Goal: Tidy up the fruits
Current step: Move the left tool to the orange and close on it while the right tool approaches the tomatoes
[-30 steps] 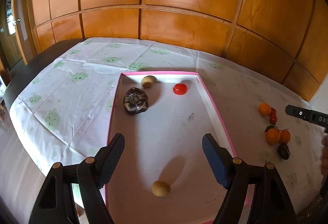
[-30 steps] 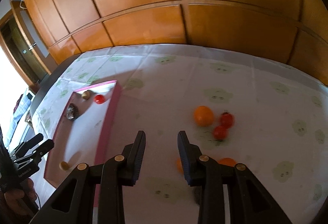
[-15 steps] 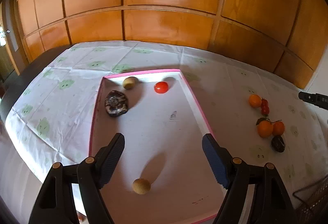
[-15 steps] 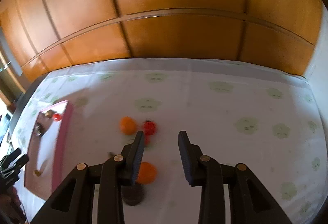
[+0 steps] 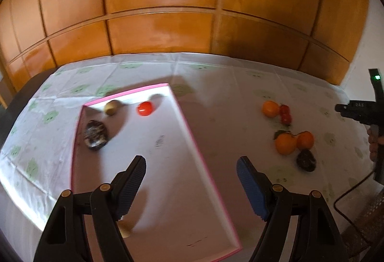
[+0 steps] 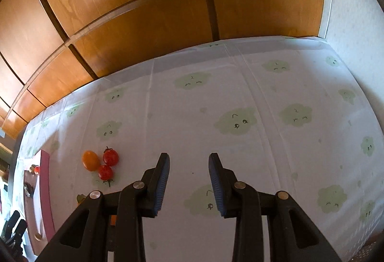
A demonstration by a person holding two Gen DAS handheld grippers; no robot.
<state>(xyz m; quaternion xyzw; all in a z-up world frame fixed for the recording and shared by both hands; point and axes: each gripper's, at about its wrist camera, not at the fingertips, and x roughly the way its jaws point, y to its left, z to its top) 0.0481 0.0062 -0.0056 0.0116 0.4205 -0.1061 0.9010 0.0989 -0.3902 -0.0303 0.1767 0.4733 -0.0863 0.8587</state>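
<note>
A pink-rimmed white tray (image 5: 189, 132) holds a red tomato (image 5: 145, 108), a brown kiwi (image 5: 112, 107), a dark fruit (image 5: 95, 135) and a small yellowish fruit (image 5: 124, 231) partly hidden by my left finger. My left gripper (image 5: 190, 186) is open and empty above the tray's near right rim. Loose on the cloth to the right lie an orange (image 5: 270, 109), two small tomatoes (image 5: 285, 114), two more oranges (image 5: 285, 143) and a dark fruit (image 5: 306, 160). My right gripper (image 6: 189, 181) is open and empty above bare cloth, right of an orange (image 6: 90, 160) and two tomatoes (image 6: 110, 157).
A white tablecloth (image 6: 240, 99) with green cloud faces covers the table. Wooden wall panels (image 5: 168, 10) stand behind it. A white wall (image 6: 355, 10) bounds the right end. The right hand tool (image 5: 364, 113) and its cable show at the right edge of the left wrist view.
My left gripper has swung right, bringing the loose fruit pile more into view. My right gripper has turned right, so the fruits have slid to its left. Both stay open.
</note>
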